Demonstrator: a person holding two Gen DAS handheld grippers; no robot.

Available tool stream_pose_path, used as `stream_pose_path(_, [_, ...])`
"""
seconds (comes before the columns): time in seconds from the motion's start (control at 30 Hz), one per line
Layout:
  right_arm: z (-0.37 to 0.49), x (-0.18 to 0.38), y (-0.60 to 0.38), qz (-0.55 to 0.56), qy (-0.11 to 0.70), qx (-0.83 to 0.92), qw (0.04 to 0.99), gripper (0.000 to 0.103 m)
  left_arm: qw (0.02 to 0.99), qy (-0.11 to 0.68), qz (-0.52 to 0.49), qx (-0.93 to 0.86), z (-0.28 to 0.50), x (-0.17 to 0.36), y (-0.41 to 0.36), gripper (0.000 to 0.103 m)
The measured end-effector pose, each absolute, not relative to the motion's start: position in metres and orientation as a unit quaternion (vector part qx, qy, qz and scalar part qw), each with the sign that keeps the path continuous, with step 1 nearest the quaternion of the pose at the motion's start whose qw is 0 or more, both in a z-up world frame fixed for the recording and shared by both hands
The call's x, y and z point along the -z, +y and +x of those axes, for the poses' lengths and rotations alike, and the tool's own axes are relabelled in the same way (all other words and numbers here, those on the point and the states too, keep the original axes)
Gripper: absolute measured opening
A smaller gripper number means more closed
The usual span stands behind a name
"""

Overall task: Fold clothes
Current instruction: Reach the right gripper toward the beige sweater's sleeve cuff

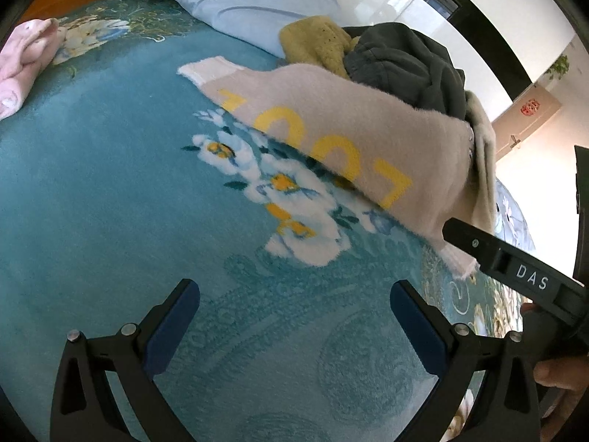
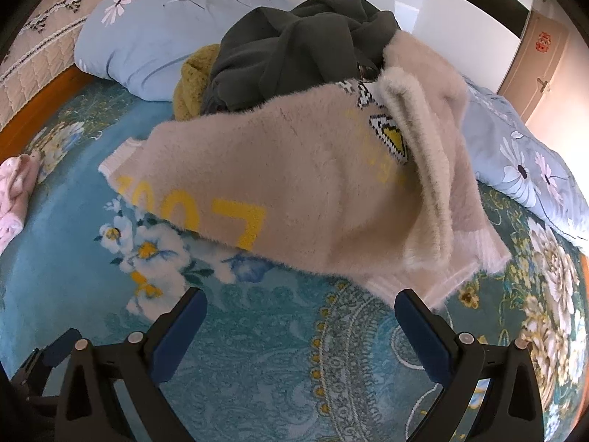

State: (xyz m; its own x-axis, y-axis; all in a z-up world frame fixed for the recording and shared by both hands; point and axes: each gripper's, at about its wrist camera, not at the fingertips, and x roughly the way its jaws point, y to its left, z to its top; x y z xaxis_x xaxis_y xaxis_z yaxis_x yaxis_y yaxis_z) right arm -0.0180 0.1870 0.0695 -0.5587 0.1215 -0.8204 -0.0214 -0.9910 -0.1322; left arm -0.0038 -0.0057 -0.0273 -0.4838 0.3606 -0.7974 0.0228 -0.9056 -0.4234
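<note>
Seen from the left wrist, the left claw [image 1: 294, 316] stands wide open and empty above the teal bed cover [image 1: 92, 184], short of the beige sweater [image 1: 349, 121], whose long axis runs diagonally from upper left to lower right. From the right wrist, the right claw [image 2: 300, 326] gapes equally empty just before the sweater's near hem [image 2: 423, 280], the garment draping off a clothes pile [image 2: 294, 48], presumably awaiting spreading.

Both wrist views look steeply down, sharing the beige sweater [image 1: 331, 136].

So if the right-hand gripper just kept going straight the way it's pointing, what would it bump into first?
Probably the teal floral blanket, just short of the fuzzy beige sweater's hem. The right gripper is open and angled downward; depth is hard to judge.
</note>
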Motion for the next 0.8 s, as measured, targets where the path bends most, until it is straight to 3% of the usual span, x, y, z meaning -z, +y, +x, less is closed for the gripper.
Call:
stream_pose_path(0.4, [-0.024,-0.106,0.247,-0.447,0.004,-0.894,0.033,0.103,0.101,-0.186,-0.496,-0.842,-0.006,0.025,-0.005,0.103])
stream_pose_path(0.8, [-0.065,-0.114,0.256,-0.468,-0.063,-0.877,0.088,0.103,0.100,-0.191,-0.498,-0.840,-0.006,0.024,-0.009,0.103])
